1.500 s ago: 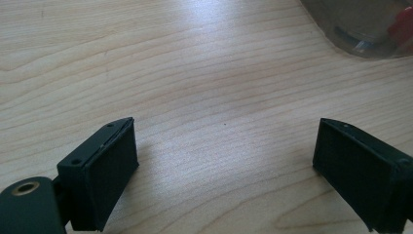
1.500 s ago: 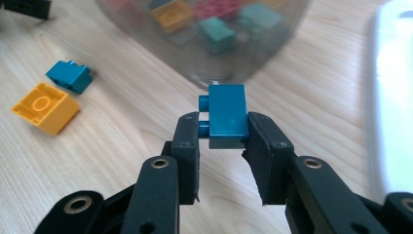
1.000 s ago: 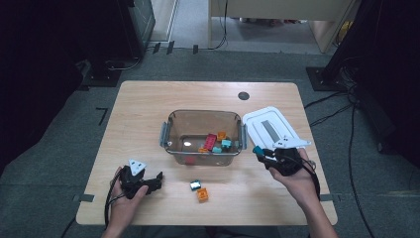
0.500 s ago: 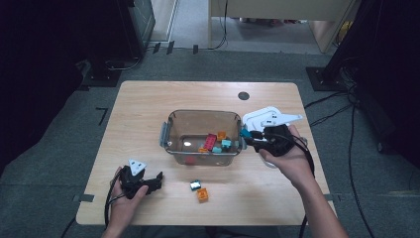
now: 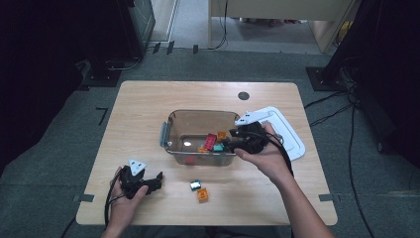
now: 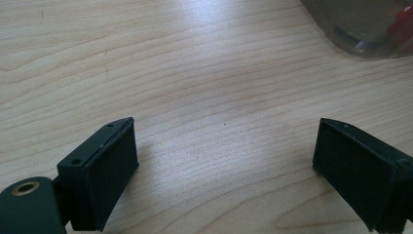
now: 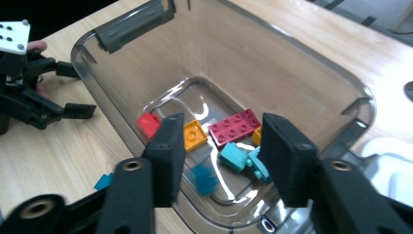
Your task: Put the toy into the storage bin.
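**A:** What does the right gripper view show?

**B:** The right claw (image 7: 221, 151) poised over a clear plastic bin (image 7: 272, 63) on a pale wooden bench (image 7: 48, 161), its two black jaws parted; they have just been opening, and nothing is pressed between the pads.

**A:** And in the bin?

**B:** A dark red brick (image 7: 234, 126) at the centre, an orange brick (image 7: 195, 135) just left of it, a small red brick (image 7: 148, 124) further left, and a teal brick (image 7: 234, 157) nearest the camera. A blurred blue brick (image 7: 204, 178) is also below the jaws.

**A:** Beyond it?

**B:** The left claw (image 7: 73, 90), at the upper left, with open jaws over the bench.
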`<state>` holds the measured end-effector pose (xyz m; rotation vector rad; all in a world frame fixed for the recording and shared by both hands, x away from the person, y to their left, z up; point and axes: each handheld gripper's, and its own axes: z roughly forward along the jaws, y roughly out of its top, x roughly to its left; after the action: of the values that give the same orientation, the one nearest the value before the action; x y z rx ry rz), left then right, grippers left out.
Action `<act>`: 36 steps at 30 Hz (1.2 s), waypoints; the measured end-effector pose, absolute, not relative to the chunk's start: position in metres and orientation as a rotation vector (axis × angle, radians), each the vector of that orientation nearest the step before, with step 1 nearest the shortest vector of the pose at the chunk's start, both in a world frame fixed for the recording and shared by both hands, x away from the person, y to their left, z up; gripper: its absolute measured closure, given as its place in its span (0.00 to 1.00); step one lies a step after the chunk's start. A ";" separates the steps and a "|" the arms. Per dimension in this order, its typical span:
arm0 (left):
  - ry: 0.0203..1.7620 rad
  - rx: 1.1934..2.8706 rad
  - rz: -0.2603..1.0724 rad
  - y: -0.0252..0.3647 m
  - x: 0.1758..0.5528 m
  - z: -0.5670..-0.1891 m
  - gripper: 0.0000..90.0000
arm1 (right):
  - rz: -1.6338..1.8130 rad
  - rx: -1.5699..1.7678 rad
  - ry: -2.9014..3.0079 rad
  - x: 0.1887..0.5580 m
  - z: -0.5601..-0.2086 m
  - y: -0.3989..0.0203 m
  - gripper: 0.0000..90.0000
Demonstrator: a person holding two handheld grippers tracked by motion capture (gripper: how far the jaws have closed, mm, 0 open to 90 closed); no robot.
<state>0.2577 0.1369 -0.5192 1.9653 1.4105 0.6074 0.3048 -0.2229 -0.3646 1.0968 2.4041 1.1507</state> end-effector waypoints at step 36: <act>1.411 1.964 0.607 0.137 0.258 -0.519 0.10 | 1.125 1.188 2.475 0.227 -0.470 -0.214 0.29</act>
<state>0.2576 0.1368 -0.5192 1.9643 1.4110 0.6072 0.2265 -0.2145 -0.4700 1.1884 2.4750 1.1249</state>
